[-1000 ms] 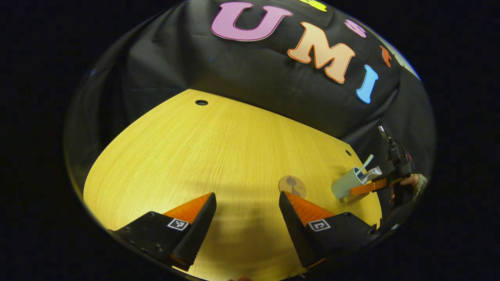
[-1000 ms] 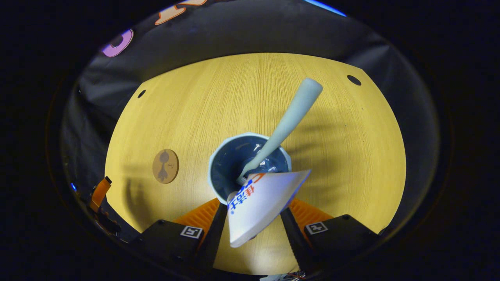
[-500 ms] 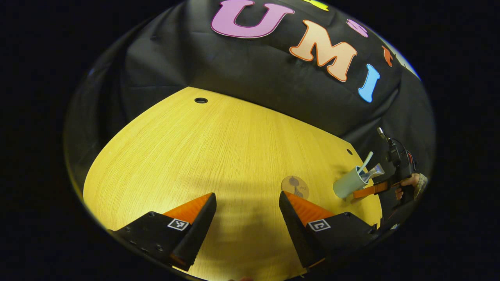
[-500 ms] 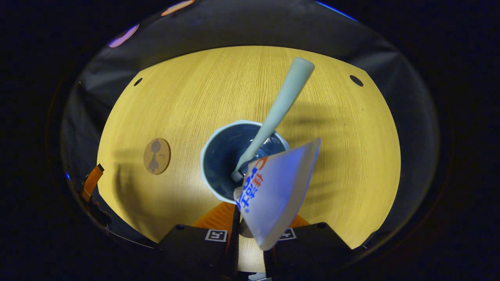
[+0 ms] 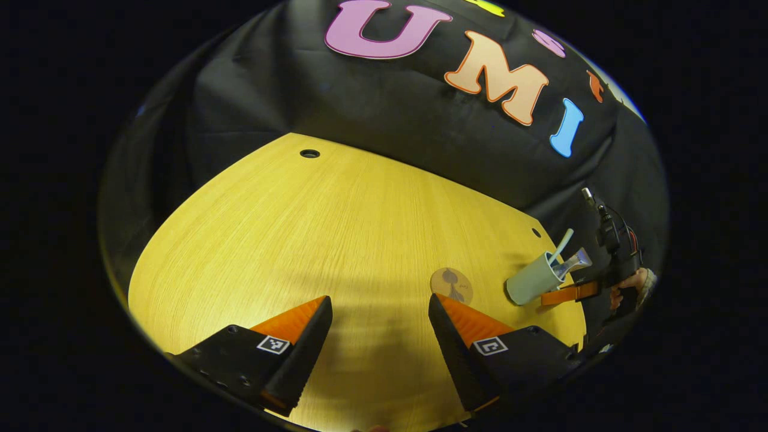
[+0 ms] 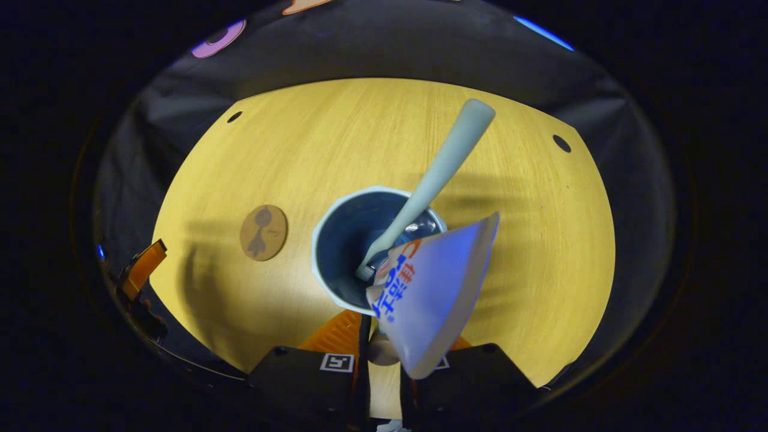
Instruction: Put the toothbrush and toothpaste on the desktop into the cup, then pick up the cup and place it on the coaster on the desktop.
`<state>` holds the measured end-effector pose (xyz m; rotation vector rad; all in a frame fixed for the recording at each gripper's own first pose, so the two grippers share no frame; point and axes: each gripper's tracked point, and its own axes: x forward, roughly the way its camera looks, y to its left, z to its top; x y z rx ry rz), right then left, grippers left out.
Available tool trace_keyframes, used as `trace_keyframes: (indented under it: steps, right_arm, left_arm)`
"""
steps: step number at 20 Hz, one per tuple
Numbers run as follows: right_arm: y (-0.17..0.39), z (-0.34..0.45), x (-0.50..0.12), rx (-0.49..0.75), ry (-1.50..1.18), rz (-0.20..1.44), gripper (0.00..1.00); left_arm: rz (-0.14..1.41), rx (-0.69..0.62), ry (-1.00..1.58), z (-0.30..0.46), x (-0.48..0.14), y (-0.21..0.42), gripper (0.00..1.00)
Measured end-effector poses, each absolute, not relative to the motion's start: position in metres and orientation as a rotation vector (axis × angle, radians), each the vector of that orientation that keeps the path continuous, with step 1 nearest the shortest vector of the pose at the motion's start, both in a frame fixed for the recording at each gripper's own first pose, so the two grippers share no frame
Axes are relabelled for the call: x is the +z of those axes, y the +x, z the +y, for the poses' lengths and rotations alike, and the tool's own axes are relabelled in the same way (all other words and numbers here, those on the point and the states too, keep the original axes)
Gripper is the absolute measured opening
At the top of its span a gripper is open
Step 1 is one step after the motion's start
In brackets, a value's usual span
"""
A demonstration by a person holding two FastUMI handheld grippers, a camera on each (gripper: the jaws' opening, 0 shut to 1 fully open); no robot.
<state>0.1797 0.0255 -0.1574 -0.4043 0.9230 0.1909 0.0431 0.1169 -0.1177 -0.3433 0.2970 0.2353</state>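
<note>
- The cup (image 6: 375, 249), pale outside and dark blue inside, is gripped by the right gripper (image 6: 384, 354), whose fingers are drawn in narrow on the near part of its wall; whether the cup rests on the table or is just lifted cannot be told.
- In the left gripper view the cup (image 5: 529, 282) sits near the table's right edge and tilts away from the right gripper (image 5: 570, 293), which a hand (image 5: 630, 282) holds from off that edge.
- The toothbrush (image 6: 429, 183) stands in the cup head down, its handle leaning out over the far rim, so it is already stowed.
- The toothpaste (image 6: 429, 294) tube is in the cup too, cap end down, with its flat crimped end fanning out above the near rim and over the right gripper's fingers; it leans that way probably because it is taller than the cup.
- The coaster (image 6: 264, 232), a round brown disc with a dark figure, lies bare on the wooden table (image 6: 336, 138), near the cup's left side but apart from it; this is judged to be where the cup goes next.
- The left gripper (image 5: 378, 318) hovers over the table's near edge, its fingers spread wide and holding nothing, with the coaster (image 5: 451, 284) just beyond its right finger; it seems to be out of the work.
</note>
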Motion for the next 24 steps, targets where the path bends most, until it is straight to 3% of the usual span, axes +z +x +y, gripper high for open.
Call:
trace_keyframes:
  steps: [13, 24]
  right_arm:
    - [0.183, 0.029, -0.151, 0.421, -0.591, 0.906, 0.22]
    - [0.188, 0.021, -0.144, 0.438, -0.686, 0.918, 0.22]
  left_arm:
    - [0.339, 0.282, -0.366, 0.112, -0.140, 0.005, 0.94]
    - [0.381, 0.387, -0.403, 0.147, -0.170, -0.032, 0.95]
